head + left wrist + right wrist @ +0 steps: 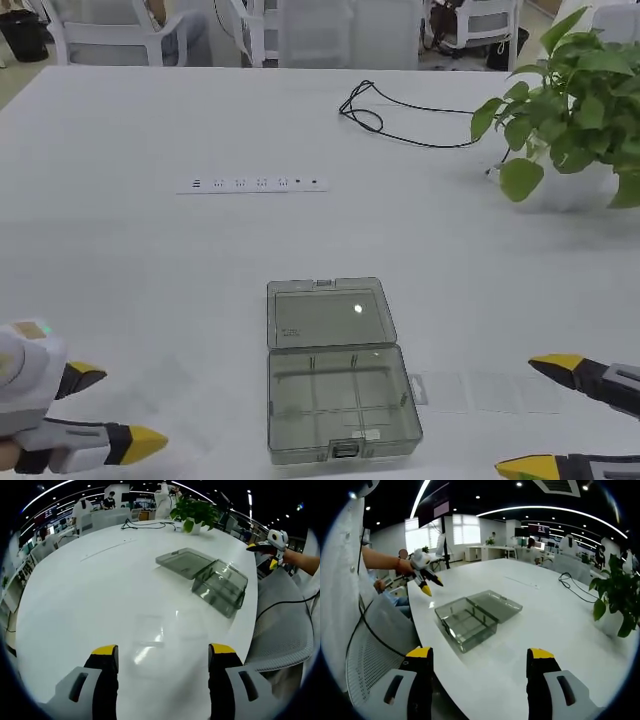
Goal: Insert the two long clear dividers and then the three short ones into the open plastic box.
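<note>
The smoky clear plastic box (340, 410) lies open near the table's front edge, its lid (325, 315) folded flat toward the far side. Clear dividers (480, 392) lie flat on the table just right of the box. More clear dividers (150, 630) lie on the table ahead of my left gripper (163, 652), which is open with nothing between its yellow tips. It hovers left of the box (220, 585), seen as the left gripper (118, 410) in the head view. My right gripper (535, 415) is open to the right of the box (467, 620), also nothing held.
A white power strip (250, 184) lies mid-table, and a black cable (400, 120) loops behind it. A potted plant (575, 110) stands at the far right. White chairs (120, 35) line the far edge. The table's front edge runs just below the box.
</note>
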Demonstrator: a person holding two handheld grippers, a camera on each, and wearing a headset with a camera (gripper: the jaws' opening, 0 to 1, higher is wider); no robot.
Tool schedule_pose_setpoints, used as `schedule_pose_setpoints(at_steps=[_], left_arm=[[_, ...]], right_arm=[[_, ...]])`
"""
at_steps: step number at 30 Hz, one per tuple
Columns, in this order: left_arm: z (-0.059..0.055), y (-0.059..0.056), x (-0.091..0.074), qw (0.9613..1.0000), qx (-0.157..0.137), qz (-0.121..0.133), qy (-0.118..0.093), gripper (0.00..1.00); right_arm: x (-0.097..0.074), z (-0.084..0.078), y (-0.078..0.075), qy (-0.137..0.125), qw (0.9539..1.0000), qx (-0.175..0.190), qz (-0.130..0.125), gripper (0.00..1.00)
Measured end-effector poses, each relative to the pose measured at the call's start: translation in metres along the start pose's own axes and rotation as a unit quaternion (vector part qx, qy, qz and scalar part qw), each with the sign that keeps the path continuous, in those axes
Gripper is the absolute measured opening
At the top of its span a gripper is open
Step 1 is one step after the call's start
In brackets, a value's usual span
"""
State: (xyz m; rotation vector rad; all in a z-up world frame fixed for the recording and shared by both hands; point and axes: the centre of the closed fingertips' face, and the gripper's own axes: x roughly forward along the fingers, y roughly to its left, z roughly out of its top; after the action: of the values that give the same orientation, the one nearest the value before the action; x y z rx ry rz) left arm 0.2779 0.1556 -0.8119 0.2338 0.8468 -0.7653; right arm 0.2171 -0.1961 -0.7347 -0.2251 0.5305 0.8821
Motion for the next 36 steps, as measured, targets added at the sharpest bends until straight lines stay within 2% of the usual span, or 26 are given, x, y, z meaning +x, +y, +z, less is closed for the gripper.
schedule_pose_setpoints(at_steps=[4, 8, 16, 24, 29, 36], left_arm=[[-0.009, 0.008, 0.004, 0.9995, -0.003, 0.016, 0.027, 0.70], [-0.013, 0.013, 0.007, 0.9989, -0.008, 0.022, 0.042, 0.64], [-0.020, 0.016, 0.013, 0.9960, 0.003, 0.030, 0.084, 0.54], [-0.028, 0.018, 0.019, 0.9912, 0.021, 0.036, 0.125, 0.47], [-0.027, 0.020, 0.018, 0.9896, 0.028, 0.044, 0.134, 0.45], [-0.027, 0.020, 0.019, 0.9875, 0.018, 0.048, 0.149, 0.40]], right_arm=[[0.001, 0.000, -0.001, -0.001, 1.0000, 0.001, 0.001, 0.77], [0.002, -0.001, -0.001, -0.001, 1.0000, 0.003, 0.001, 0.76], [0.003, 0.000, 0.000, -0.003, 1.0000, 0.004, 0.002, 0.76], [0.003, 0.001, 0.000, -0.005, 1.0000, 0.006, 0.000, 0.76], [0.003, 0.001, 0.000, -0.005, 0.9999, 0.009, -0.001, 0.76], [0.005, 0.000, -0.001, -0.007, 0.9999, 0.010, 0.001, 0.76]])
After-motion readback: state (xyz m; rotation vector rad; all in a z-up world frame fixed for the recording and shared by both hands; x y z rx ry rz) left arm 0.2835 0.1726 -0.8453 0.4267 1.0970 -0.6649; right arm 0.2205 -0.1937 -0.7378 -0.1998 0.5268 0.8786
